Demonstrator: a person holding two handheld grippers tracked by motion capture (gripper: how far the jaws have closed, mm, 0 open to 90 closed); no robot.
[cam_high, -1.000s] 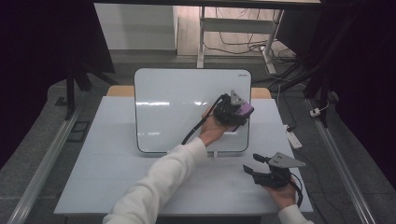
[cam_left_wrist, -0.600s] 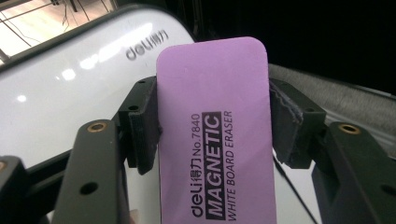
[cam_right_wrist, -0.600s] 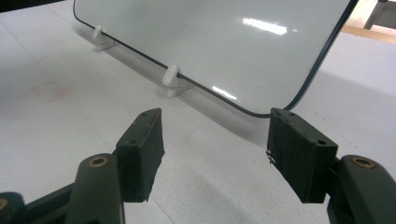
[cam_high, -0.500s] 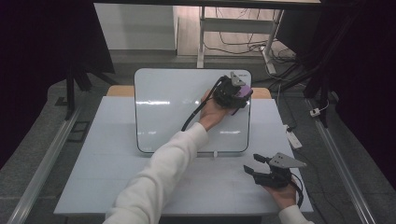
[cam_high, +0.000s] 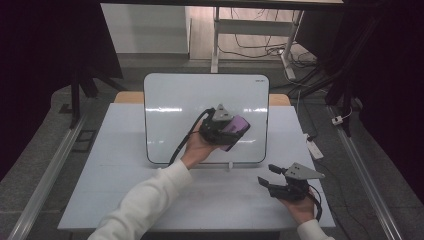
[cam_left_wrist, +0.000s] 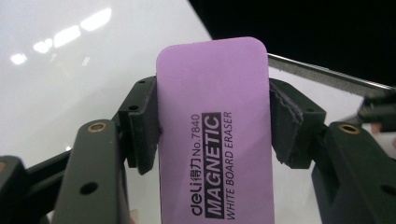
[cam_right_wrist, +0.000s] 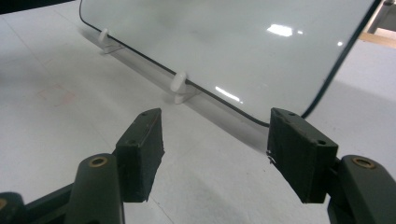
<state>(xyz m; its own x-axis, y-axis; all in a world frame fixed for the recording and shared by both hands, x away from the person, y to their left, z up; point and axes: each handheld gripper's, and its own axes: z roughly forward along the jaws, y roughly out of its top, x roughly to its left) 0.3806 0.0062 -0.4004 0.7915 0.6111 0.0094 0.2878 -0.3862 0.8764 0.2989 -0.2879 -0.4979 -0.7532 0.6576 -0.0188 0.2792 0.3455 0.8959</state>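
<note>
White tabletop (cam_high: 125, 200) spreads out under everything, and on it stands the whiteboard (cam_high: 170, 100), propped up on little white clip feet (cam_right_wrist: 179, 87) along its lower edge, its glossy face catching the ceiling lights. Your left arm, in its pale sleeve (cam_high: 145, 200), reaches up across the table to the board, and your left gripper (cam_high: 235, 132) is held against the board's right-hand half, low of centre, with its grey plate on top and its cable looping down toward your wrist. Look at the left gripper view: the jaws are clamped on the purple eraser (cam_left_wrist: 215, 126), one pad pressing each long edge, the eraser standing lengthwise between them with its black lettering running up the face and its far end sticking out past the pads toward the shiny board. In the high view that eraser (cam_high: 235, 127) shows as a purple patch lying over the board's surface. Your right gripper (cam_high: 267, 175) sits low over the table's front right corner, well apart from the board, jaws spread wide with nothing between them but bare tabletop, its nose aimed at the board's bottom edge.
</note>
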